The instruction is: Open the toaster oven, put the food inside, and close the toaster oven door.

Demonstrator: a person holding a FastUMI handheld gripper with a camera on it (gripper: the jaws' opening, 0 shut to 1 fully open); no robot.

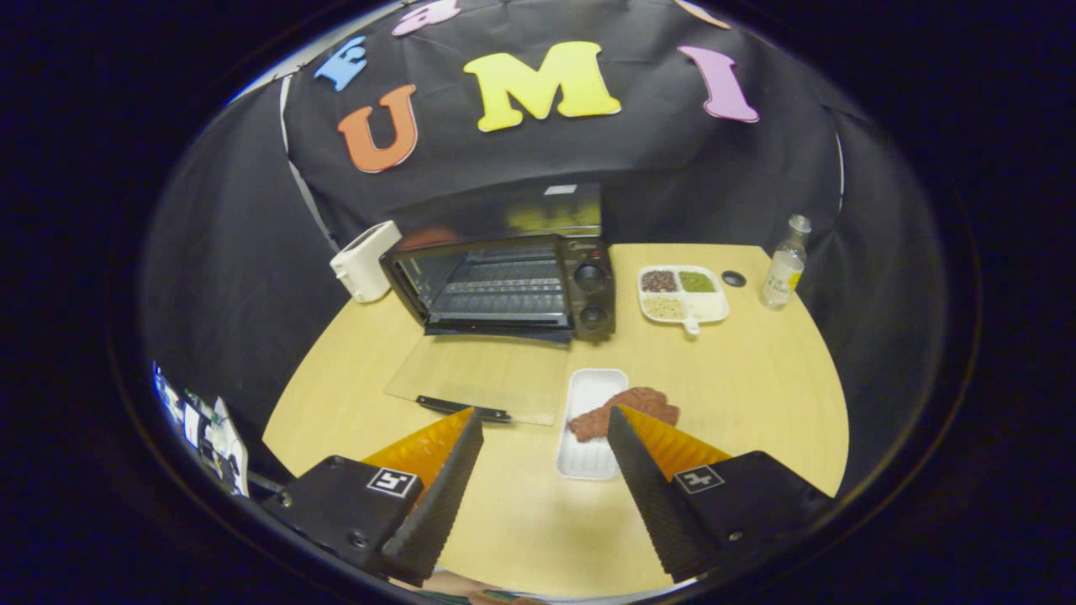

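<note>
Cam rides my gripper (545, 424), looking forward and down along its spread, empty fingers; table (756, 395) near, toaster oven (504, 286) beyond, booth wall behind.

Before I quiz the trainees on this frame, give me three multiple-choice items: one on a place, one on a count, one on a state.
1. Where does the meat lie?
A. Inside the toaster oven
B. On the white tray, just ahead of the fingers
C. On the sectioned dish

2. How many knobs show on the toaster oven front?
A. Two
B. Four
C. None

3. How is the oven door?
A. Shut
B. Folded down flat on the table
C. Taken off

Key: 1 B, the meat overlaps the white tray ahead of the open gripper. 2 A, two stacked knobs. 3 B, glass lies flat, rack exposed.
</note>
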